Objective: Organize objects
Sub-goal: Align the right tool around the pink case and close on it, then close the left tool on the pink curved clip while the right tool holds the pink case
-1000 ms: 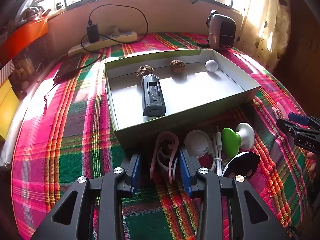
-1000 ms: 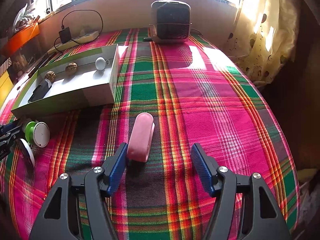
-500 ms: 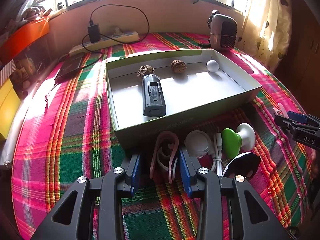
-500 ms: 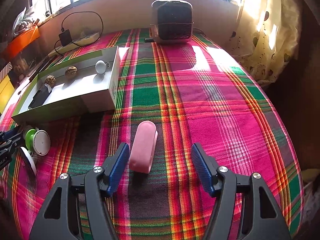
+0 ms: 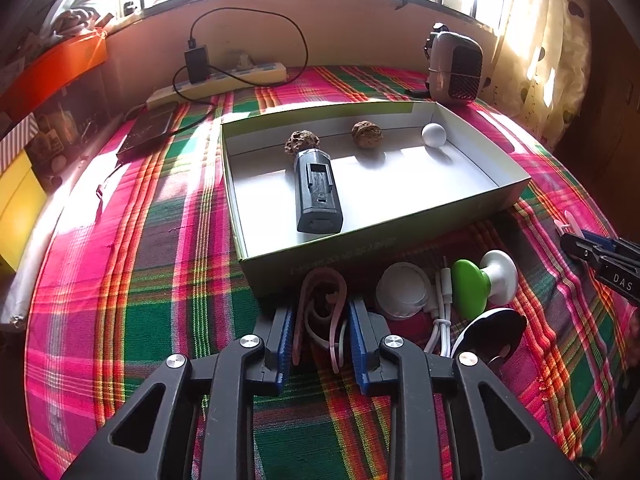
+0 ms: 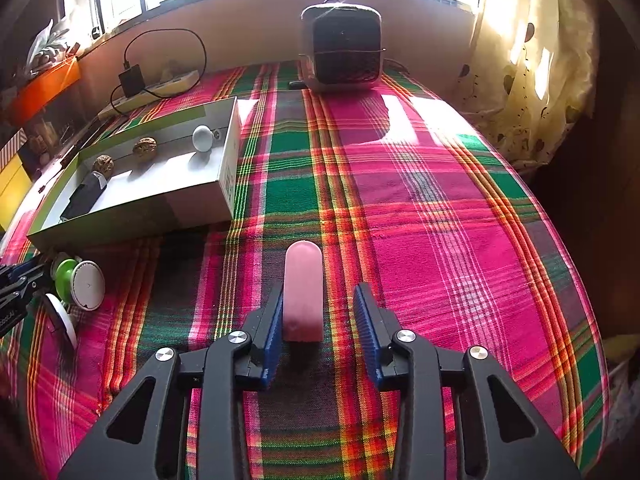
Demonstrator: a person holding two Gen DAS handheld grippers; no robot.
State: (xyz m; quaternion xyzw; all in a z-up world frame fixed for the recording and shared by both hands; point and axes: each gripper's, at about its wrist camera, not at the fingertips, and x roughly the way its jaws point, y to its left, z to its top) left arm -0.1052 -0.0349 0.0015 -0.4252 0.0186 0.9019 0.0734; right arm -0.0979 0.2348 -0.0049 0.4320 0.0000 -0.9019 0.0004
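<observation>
My left gripper (image 5: 320, 312) is shut on a pink and white looped strap (image 5: 322, 308), just in front of the open cardboard box (image 5: 320, 256). The box holds a black battery pack (image 5: 317, 190), two walnuts (image 5: 302, 142) and a white ball (image 5: 434, 135). My right gripper (image 6: 318, 312) is partly closed around a pink case (image 6: 303, 292) lying on the plaid cloth; the left pad touches it and a gap remains on the right. The box also shows in the right wrist view (image 6: 132, 208).
Beside the strap lie a white round lid (image 5: 402, 290), a white cable (image 5: 440, 312), a green and white knob (image 5: 484, 282) and a black and white disc (image 5: 492, 330). A small heater (image 6: 342, 54) and a power strip (image 5: 218, 82) stand at the back.
My right gripper has narrowed its jaws and centred on the pink case, which now lies straight between the fingers. The left gripper has stayed shut on the strap.
</observation>
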